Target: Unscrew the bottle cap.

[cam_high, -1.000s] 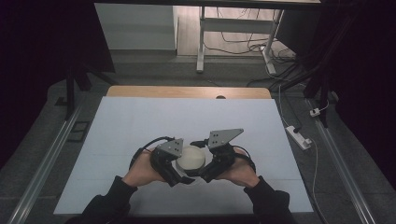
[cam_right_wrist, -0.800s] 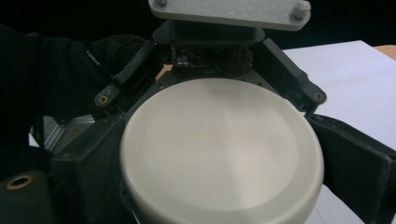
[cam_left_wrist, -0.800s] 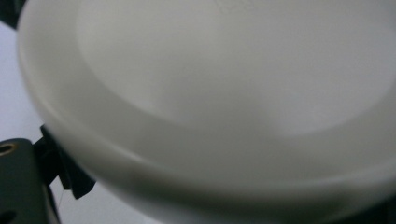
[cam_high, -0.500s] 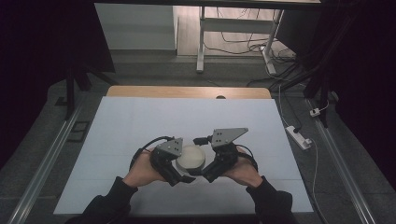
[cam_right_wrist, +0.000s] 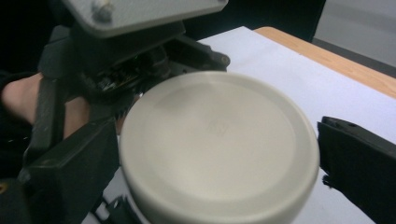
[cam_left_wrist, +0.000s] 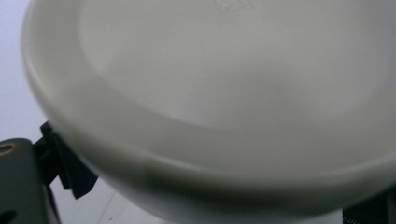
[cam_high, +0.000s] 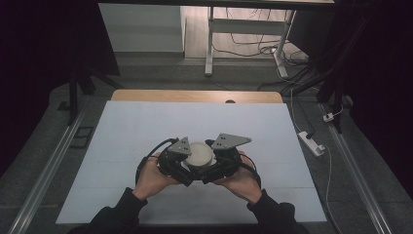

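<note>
Container (cam_high: 200, 153), quantity one: white, round, lidded, located at the near-centre of the white table (cam_high: 146, 126). Two grippers flank it. Left gripper (cam_high: 182, 163) jaw state cannot be determined. Right gripper (cam_high: 214, 163) jaws stand wide, straddling the lid without visible contact.

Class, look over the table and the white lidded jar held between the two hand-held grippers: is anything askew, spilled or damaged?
Nothing stands out. The jar has its lid seated flat and unmarked, with no spill on the white table. The left hand-held gripper and right hand-held gripper flank it from either side.
</note>
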Demonstrator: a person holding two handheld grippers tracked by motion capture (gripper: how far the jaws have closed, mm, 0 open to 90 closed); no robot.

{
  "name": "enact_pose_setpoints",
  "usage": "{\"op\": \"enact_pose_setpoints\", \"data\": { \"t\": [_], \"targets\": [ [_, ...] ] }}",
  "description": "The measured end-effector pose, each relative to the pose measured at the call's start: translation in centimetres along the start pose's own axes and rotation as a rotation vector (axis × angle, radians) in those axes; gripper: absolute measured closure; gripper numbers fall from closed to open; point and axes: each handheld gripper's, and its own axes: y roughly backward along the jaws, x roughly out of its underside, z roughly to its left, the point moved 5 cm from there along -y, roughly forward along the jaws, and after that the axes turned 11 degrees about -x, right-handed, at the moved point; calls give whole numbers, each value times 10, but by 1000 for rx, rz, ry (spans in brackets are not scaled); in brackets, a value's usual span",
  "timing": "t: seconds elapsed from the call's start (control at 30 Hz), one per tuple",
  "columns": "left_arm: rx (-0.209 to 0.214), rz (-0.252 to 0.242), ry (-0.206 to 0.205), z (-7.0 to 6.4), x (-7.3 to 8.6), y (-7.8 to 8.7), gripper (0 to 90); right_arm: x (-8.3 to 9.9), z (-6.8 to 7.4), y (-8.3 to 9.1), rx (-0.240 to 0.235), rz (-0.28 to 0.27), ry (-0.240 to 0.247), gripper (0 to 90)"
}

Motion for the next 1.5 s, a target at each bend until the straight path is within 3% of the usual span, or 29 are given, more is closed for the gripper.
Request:
{"op": "enact_pose_setpoints", "data": {
  "t": [0.27, 0.47, 0.63, 0.8, 1.23, 1.5],
  "targets": [
    [30, -3, -36, -3, -2, 2, 72, 0, 3, 2, -43, -5, 14, 71],
    [169, -32, -94, -6, 2, 5, 72, 1, 4, 6, -175, 6, 30, 72],
    [220, -29, -146, -10, 4, 6, 72, 3, 7, 8, -265, 18, 53, 73],
    [201, -17, -152, -9, 6, 3, 72, 1, 7, 11, -276, -3, 41, 73],
    [147, -18, -109, 0, 8, 2, 72, -2, 3, 19, -223, -12, 61, 73],
    [84, -14, -51, 13, 12, 3, 72, -1, 1, 20, -196, -9, 53, 73]
  ]
}}
